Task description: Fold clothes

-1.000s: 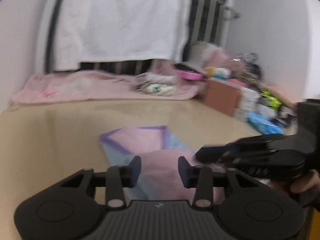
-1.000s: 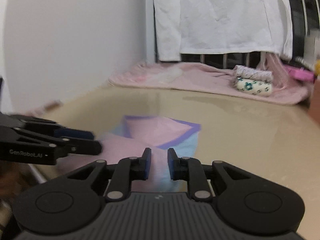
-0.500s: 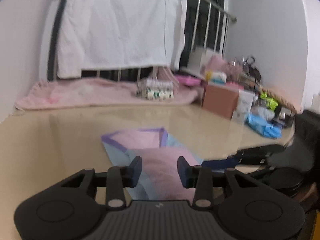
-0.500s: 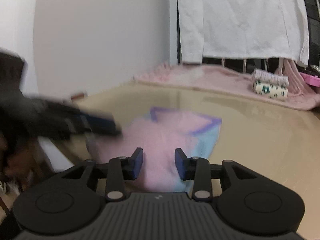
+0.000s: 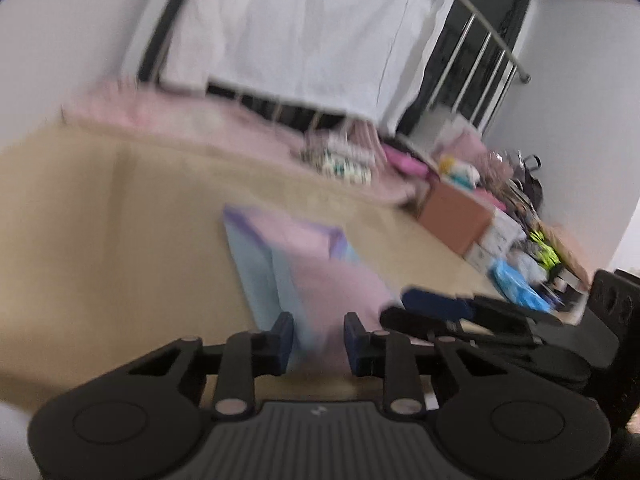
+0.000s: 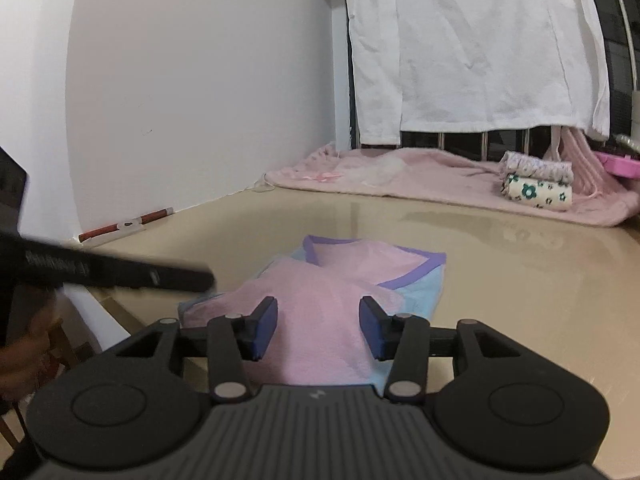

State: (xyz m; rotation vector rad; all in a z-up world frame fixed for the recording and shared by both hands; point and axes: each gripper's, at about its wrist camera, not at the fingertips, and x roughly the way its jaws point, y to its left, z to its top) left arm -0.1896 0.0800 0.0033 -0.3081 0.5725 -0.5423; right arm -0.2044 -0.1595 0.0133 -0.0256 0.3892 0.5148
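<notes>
We see the pink garment (image 6: 320, 300) w/ purple trim lying partly folded on the beige counter (image 6: 520, 280). Right tongs (image 6: 318, 332) are opening, now wider than 1 s ago, garment below, ungripped. Left tongs (image 5: 318, 338) are closing, narrower than before, view rolled & blurred; nothing pinched.

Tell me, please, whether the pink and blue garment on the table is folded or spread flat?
Partly folded. The garment has a pink layer doubled over its light blue body, with the purple-trimmed neckline exposed at the far end.
</notes>
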